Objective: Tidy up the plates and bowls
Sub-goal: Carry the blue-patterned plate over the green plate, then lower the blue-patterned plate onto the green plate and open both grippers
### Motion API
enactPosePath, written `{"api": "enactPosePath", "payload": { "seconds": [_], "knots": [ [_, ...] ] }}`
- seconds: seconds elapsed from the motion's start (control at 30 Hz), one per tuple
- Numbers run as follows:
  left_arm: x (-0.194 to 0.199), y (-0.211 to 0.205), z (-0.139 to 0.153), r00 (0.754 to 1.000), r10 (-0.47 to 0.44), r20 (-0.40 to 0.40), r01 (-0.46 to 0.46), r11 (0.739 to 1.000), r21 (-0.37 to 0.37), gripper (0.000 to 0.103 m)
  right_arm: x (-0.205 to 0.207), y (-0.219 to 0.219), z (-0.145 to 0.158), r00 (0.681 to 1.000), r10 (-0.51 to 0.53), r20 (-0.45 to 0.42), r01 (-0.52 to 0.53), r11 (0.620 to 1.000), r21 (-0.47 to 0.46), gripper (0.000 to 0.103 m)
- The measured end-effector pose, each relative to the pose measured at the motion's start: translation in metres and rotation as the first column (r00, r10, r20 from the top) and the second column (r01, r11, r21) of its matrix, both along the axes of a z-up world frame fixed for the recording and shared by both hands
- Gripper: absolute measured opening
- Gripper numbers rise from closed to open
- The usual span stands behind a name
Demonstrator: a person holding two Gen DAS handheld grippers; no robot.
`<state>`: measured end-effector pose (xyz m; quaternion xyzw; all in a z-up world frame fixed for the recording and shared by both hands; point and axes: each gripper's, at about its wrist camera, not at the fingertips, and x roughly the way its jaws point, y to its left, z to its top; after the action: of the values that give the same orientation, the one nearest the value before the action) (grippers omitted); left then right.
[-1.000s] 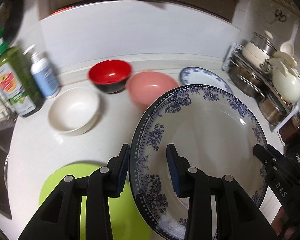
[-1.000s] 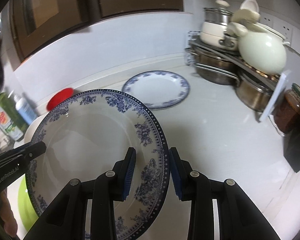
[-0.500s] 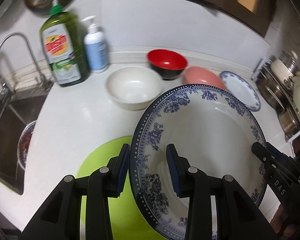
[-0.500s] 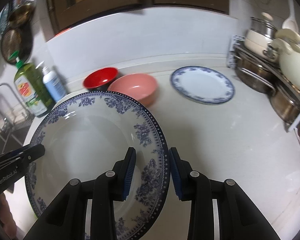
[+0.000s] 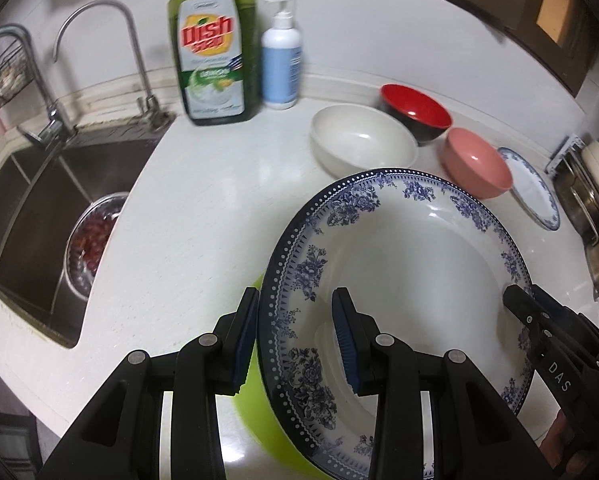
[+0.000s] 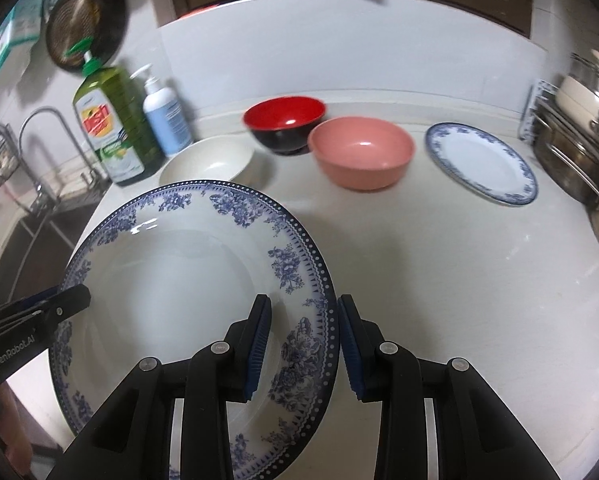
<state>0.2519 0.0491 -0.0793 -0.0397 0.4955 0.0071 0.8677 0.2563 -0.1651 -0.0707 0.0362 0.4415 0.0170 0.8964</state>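
A large deep blue-and-white floral plate (image 5: 399, 264) (image 6: 171, 280) hangs tilted above the white counter, carried from both sides. My left gripper (image 5: 295, 300) is shut on its left rim and my right gripper (image 6: 304, 308) is shut on its right rim. Under the plate's near left edge lies a lime-green plate (image 5: 255, 420), mostly hidden. Beyond it on the counter sit a cream bowl (image 5: 363, 148), a red-and-black bowl (image 5: 415, 112), a pink bowl (image 5: 477, 166) and a smaller blue-rimmed plate (image 6: 481, 162).
A green dish-soap bottle (image 5: 213, 52) and a white pump bottle (image 5: 281, 60) stand against the back wall. The sink (image 5: 39, 200) with two taps and a metal strainer (image 5: 91, 240) lies left. A rack of steel pots (image 6: 579, 140) fills the right edge.
Both grippers have carried the big plate to the left, toward the sink, and slightly lower. The sink and bottles have come into view. Neither grip has changed.
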Motion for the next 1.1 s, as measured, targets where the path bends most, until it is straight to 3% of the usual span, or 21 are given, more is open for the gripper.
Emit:
{"api": "enactPosePath", "payload": {
  "seconds": [0.53,1.1],
  "knots": [
    [-0.007,0.02,-0.037,0.996,0.04,-0.082,-0.042,0.999,-0.019,0.037,-0.001,0.027,-0.031,0.996,0.053,-0.075,-0.055,0.998,-0.029,0.035],
    [-0.003,0.024,-0.054,0.989,0.057,-0.134,-0.061,0.998,-0.03,0.036,0.0,0.035,-0.049,0.99,0.058,-0.127,-0.064,0.997,-0.043,0.036]
  ]
}}
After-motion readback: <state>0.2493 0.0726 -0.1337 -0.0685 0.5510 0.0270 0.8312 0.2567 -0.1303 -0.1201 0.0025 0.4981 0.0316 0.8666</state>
